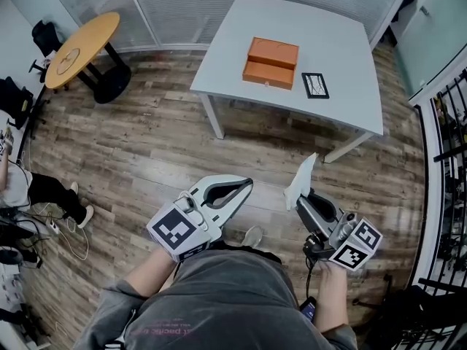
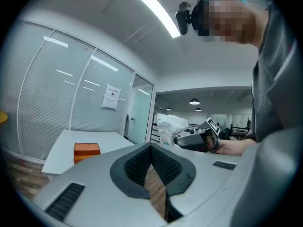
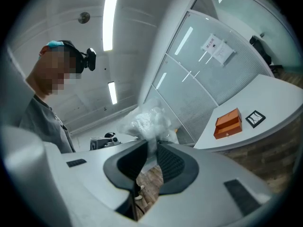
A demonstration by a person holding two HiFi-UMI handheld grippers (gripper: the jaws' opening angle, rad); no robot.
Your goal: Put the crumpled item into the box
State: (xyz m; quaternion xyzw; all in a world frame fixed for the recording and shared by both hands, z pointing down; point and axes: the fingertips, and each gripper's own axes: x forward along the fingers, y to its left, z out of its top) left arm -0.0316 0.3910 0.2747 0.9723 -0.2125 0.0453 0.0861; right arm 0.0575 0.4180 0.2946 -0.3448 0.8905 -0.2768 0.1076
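On the table (image 1: 343, 86), the box (image 1: 271, 63), with a flat card (image 1: 314, 84) just right of it. Far left, a round table (image 1: 82, 48). Nearer, over the floor (image 1: 146, 152), left gripper (image 1: 244, 187) beside right gripper (image 1: 299, 203), crumpled item (image 1: 300, 182) between the right one's jaws.

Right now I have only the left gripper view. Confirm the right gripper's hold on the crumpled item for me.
Observer: The right gripper view shows the right gripper shut on the lower end of the crumpled item. Most of the item sticks out past the tips.
Operator: Tell me what lies beside the box.
Observer: In the head view, a flat black-framed card lies on the white table, close to the right of the orange box.
Operator: Report what else stands on the floor.
Observer: The head view shows a round wooden table at the far left, well away from the white one.
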